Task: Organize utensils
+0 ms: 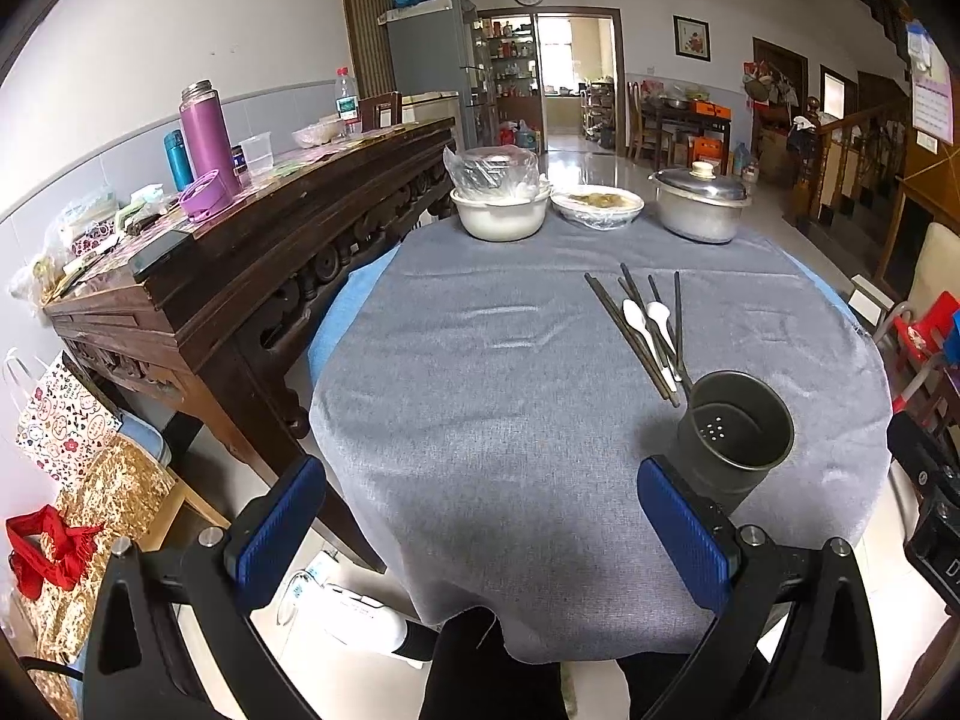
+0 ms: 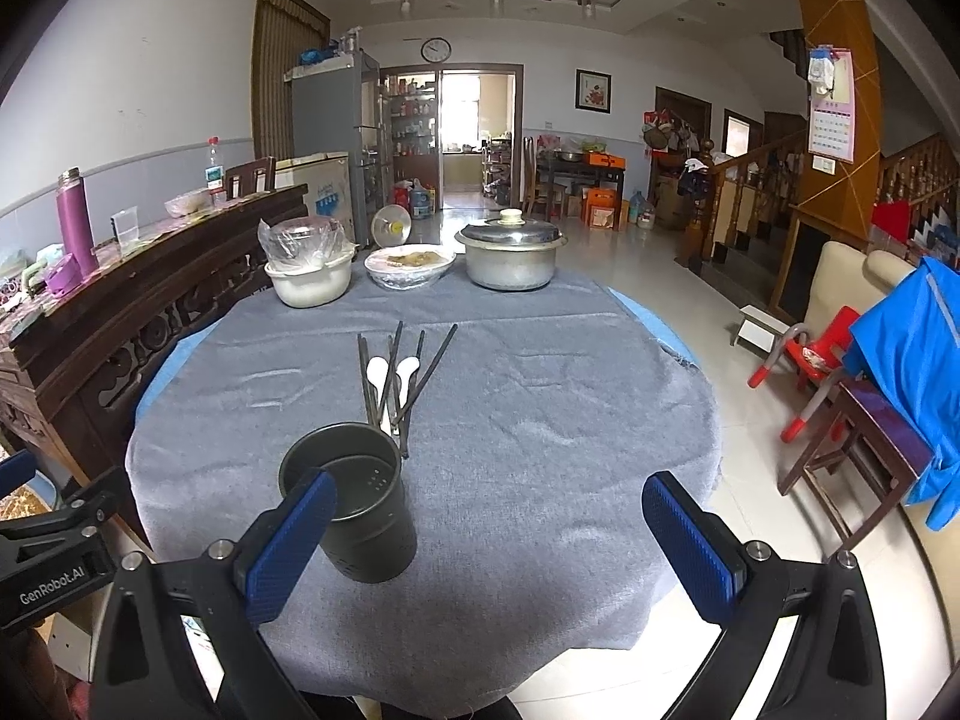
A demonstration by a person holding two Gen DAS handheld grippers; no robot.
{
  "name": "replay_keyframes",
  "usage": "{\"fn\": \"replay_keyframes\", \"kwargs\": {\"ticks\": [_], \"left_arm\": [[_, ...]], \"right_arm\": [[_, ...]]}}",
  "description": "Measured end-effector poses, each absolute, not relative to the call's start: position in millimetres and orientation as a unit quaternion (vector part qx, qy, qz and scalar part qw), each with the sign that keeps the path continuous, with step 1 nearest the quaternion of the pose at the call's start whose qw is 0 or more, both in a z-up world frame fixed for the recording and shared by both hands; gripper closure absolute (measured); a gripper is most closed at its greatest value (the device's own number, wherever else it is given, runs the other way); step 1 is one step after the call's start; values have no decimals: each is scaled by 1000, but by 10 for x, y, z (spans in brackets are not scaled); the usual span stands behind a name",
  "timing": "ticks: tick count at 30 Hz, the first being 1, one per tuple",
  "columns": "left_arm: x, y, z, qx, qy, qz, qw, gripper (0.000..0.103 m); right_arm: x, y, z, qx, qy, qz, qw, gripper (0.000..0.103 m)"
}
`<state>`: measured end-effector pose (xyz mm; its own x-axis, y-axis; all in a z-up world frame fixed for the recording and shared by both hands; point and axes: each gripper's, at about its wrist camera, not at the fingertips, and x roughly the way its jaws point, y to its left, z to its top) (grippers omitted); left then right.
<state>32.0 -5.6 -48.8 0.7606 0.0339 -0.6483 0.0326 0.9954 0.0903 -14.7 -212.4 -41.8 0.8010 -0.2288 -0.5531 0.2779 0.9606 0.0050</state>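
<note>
Two tools, left tool (image 1: 480,531) and right tool (image 2: 489,546), both spread wide and holding nothing, dark utensil cup (image 2: 354,510) upright on grey-clothed table (image 2: 540,420), chopsticks (image 2: 414,384) and white spoons (image 2: 378,375) lying just behind the cup.

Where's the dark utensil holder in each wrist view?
Left wrist: utensil holder lower right, just beyond the right finger of the left tongs.
Right wrist: lower left, partly behind the left finger of the right tongs.
Shared landmark: lidded metal pot.
</note>
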Motion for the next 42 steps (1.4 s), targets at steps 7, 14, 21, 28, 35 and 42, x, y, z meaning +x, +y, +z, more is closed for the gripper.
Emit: {"fn": "replay_keyframes", "kwargs": {"ticks": [7,14,21,28,35,42], "left_arm": [[321,-70,-491,50,346,0,937,0],[330,-59,-509,48,350,-1,936,0],[333,-39,-543,46,353,-2,934,0],[347,-35,-570,45,357,-3,933,0],[361,-23,-587,43,361,-3,931,0],[383,-38,-622,44,365,-5,930,0]], "right_arm": [[-139,-2116,-427,39,287,-135,948,0],[-117,-2113,-470,39,292,-139,945,0],[-109,-2105,-498,36,298,-140,944,0],[-114,-2117,-521,36,301,-140,943,0],[-76,-2102,-548,35,305,-142,941,0],[-47,-2095,-567,33,308,-142,940,0]]}}
